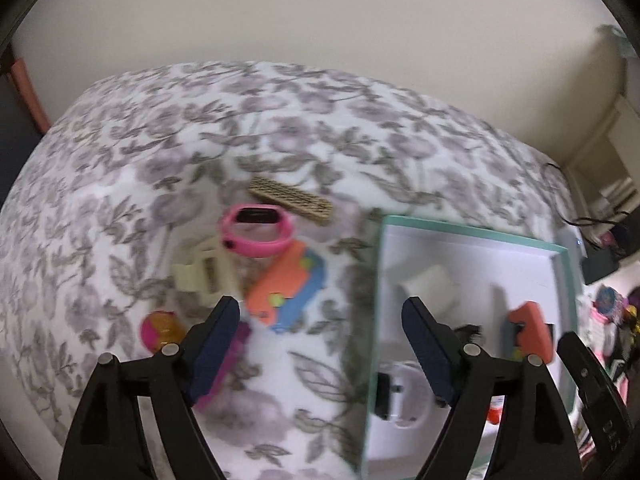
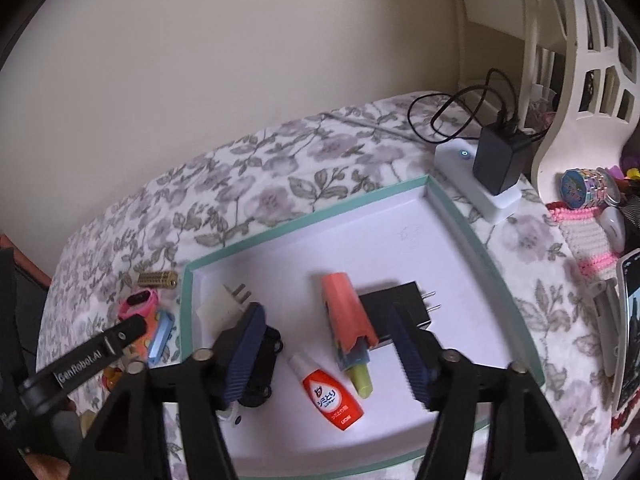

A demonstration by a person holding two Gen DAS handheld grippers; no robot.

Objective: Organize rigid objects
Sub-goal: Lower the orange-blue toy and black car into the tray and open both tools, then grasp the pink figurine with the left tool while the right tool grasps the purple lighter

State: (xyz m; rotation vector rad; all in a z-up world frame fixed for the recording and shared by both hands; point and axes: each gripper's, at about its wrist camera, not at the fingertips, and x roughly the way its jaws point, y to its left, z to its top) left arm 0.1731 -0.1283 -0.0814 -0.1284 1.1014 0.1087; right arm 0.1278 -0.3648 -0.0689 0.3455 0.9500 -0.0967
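Note:
A shallow white tray with a teal rim [image 2: 308, 214] [image 1: 472, 234] lies on a floral cloth. In it are a cream plug adapter [image 2: 224, 306], a black toy car [image 2: 262, 370], an orange-capped pen case [image 2: 346, 312], a black charger [image 2: 394, 306] and a small red bottle [image 2: 334, 398]. Left of the tray lie a pink watch [image 1: 256, 232], an orange and blue case [image 1: 288, 290], a cream clip [image 1: 204, 274], a gold battery pack [image 1: 290, 198] and a pink-orange round toy [image 1: 160, 330]. My left gripper [image 1: 320, 344] is open over the cloth. My right gripper [image 2: 326, 344] is open above the tray.
A white power strip with a black adapter and cable [image 2: 494, 164] sits behind the tray. At the right are a white shelf [image 2: 584, 60], a round tin [image 2: 588, 186], a pink knitted mat [image 2: 586, 240] and a phone [image 2: 632, 320]. A beige wall stands behind.

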